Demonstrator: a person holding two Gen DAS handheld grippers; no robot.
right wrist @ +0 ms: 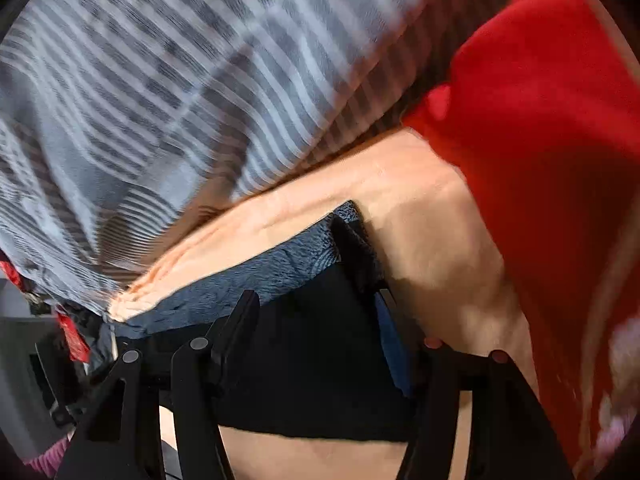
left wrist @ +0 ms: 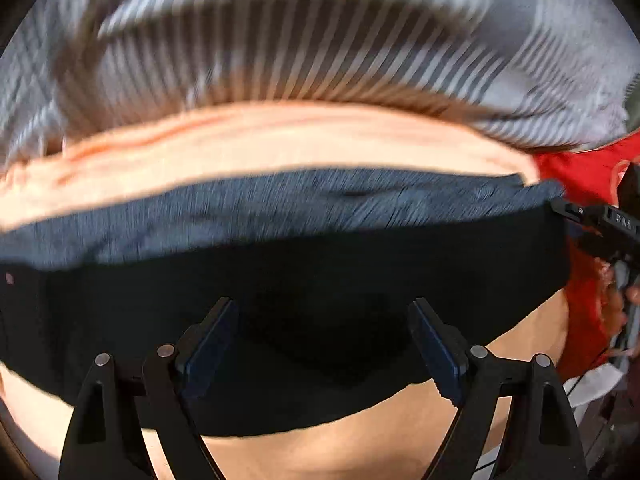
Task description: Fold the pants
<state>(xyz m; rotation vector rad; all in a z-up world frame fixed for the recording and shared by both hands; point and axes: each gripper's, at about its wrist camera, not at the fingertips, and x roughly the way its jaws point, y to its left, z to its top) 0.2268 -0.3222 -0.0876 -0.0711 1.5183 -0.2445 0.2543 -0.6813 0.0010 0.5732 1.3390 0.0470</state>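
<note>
Pants [left wrist: 280, 280] look soft, light, floppy; I'd pinch hem corners: left claw [left wrist: 324, 336] wide open, empty; right claw [right wrist: 316, 316] straddles an edge, grip unclear.

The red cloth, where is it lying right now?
The red cloth fills the right side of the right wrist view, beside the peach sheet and below the striped fabric; the left wrist view shows it at the far right edge.

Peach cloth [left wrist: 280, 140] spreads across the middle — the surface under everything. Above it, filling the upper frame, a grey-and-white striped fabric [left wrist: 300, 40], blurred. A red cloth [right wrist: 552, 140] bunches at the right edge, touching the peach.
</note>
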